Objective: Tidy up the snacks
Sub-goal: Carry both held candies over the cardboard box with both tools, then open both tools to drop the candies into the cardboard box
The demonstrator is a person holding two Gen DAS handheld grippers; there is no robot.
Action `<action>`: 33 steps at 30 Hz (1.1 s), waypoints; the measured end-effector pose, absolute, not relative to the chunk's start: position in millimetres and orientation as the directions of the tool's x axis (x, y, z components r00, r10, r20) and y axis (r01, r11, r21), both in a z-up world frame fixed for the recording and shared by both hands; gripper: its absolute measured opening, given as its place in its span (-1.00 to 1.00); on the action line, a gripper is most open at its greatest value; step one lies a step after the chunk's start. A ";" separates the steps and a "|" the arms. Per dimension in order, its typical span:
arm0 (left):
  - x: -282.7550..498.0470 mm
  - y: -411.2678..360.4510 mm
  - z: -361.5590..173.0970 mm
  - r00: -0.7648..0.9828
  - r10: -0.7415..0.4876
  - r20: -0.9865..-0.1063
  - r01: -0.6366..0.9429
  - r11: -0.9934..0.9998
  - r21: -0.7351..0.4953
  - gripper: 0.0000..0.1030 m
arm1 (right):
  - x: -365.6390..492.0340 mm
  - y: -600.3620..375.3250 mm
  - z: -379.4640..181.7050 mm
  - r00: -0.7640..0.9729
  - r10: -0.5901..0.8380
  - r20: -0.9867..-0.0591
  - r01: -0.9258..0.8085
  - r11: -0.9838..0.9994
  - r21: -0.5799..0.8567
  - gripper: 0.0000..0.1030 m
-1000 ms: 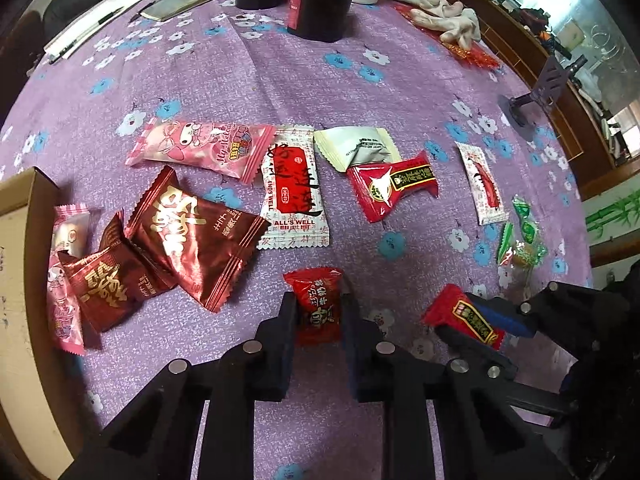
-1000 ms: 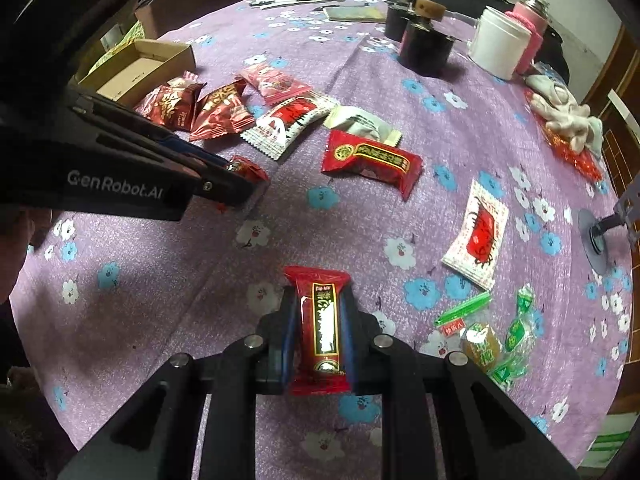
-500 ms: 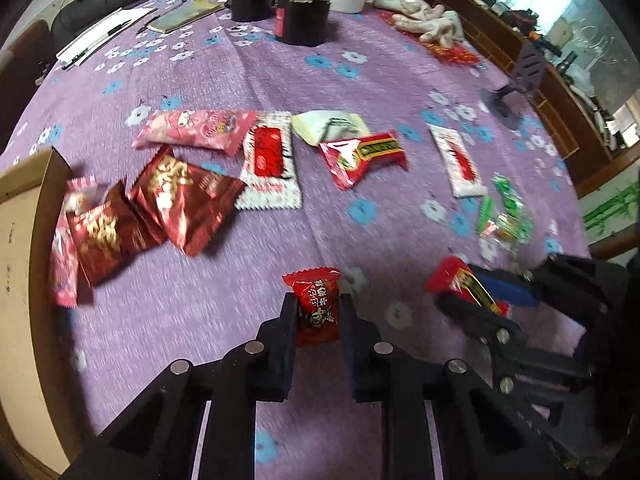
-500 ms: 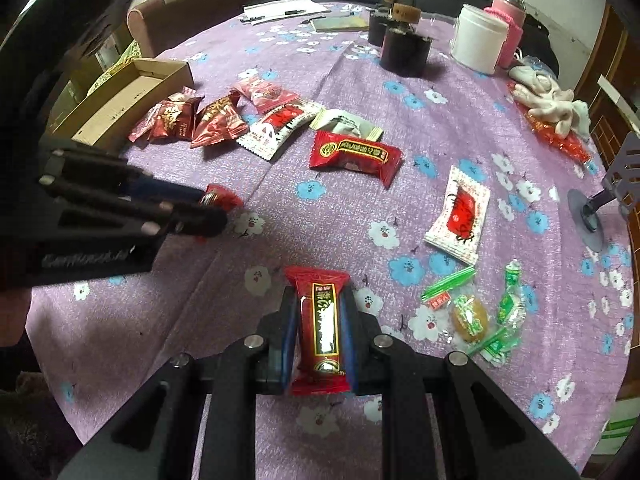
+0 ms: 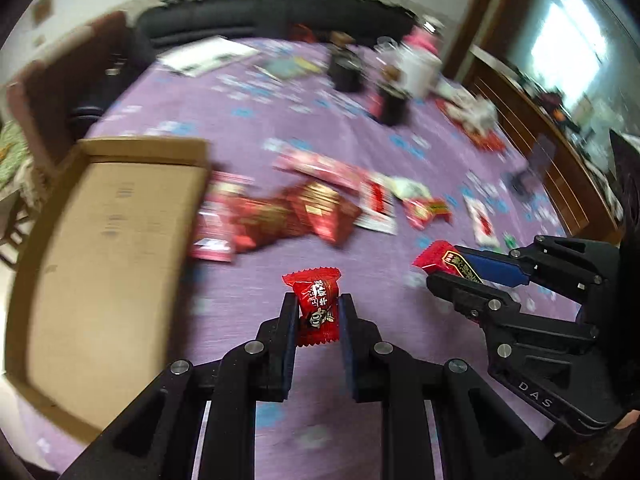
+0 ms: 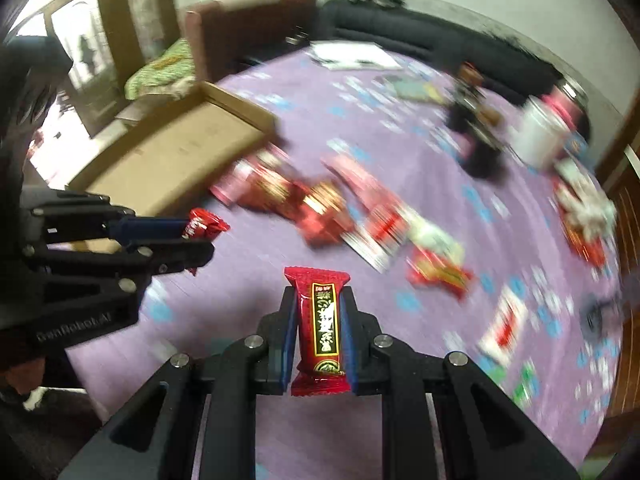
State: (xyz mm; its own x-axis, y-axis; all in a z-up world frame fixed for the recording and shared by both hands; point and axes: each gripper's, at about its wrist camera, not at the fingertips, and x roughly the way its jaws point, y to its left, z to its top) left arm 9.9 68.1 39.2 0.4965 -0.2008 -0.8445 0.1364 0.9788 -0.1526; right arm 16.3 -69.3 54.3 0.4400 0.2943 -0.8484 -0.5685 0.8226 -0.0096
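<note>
My left gripper point(image 5: 318, 306) is shut on a small red candy point(image 5: 316, 304) and holds it above the purple cloth, to the right of the open cardboard box point(image 5: 104, 240). My right gripper point(image 6: 319, 312) is shut on a long red snack bar point(image 6: 322, 328), also lifted. The right gripper shows in the left wrist view point(image 5: 448, 268) with its bar point(image 5: 444, 258). The left gripper shows in the right wrist view point(image 6: 200, 236) with its candy point(image 6: 204, 227), in front of the box point(image 6: 176, 160). Several snack packets point(image 5: 320, 208) lie blurred on the cloth mid-table.
Dark jars point(image 5: 348, 68) and a white container point(image 5: 418, 74) stand at the far side, with papers point(image 5: 204, 56). Small green sweets point(image 6: 524, 384) and a white-red packet point(image 6: 504, 324) lie at the right. A sofa point(image 6: 440, 44) and chair point(image 6: 248, 20) stand beyond the table.
Both grippers have risen and swung left toward the cardboard box, each still holding its snack. The box now fills much more of both views; the background is motion-blurred.
</note>
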 end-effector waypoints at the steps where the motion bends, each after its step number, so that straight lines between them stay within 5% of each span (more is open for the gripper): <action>1: 8.2 83.3 42.7 0.511 -0.182 -0.840 0.105 0.983 -0.149 -0.62 | 18.3 -54.7 58.9 0.438 0.312 -0.843 -0.587 0.810 -0.006 -0.63; 13: 72.6 236.0 23.3 0.467 0.011 -0.884 -0.180 0.980 -0.083 -0.61 | 103.1 129.5 49.2 0.336 0.428 -0.839 -0.676 0.730 0.102 -0.63; 28: 147.2 263.1 -4.9 0.413 -0.003 -0.911 -0.242 0.964 -0.113 -0.59 | 176.9 141.5 5.5 0.266 0.425 -0.866 -0.575 0.790 0.211 -0.59; 33: 150.3 260.4 -9.2 0.393 0.062 -0.917 -0.249 0.968 -0.041 -0.29 | 180.7 140.3 3.0 0.274 0.416 -0.867 -0.569 0.797 0.203 -0.57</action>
State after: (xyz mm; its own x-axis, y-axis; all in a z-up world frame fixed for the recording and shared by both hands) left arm 150.3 260.4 -9.2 0.3933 0.0624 -0.9173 -0.2495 0.9675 -0.0412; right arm 180.7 140.3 3.0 0.2740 0.4165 -0.8669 -0.5689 0.7969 0.2031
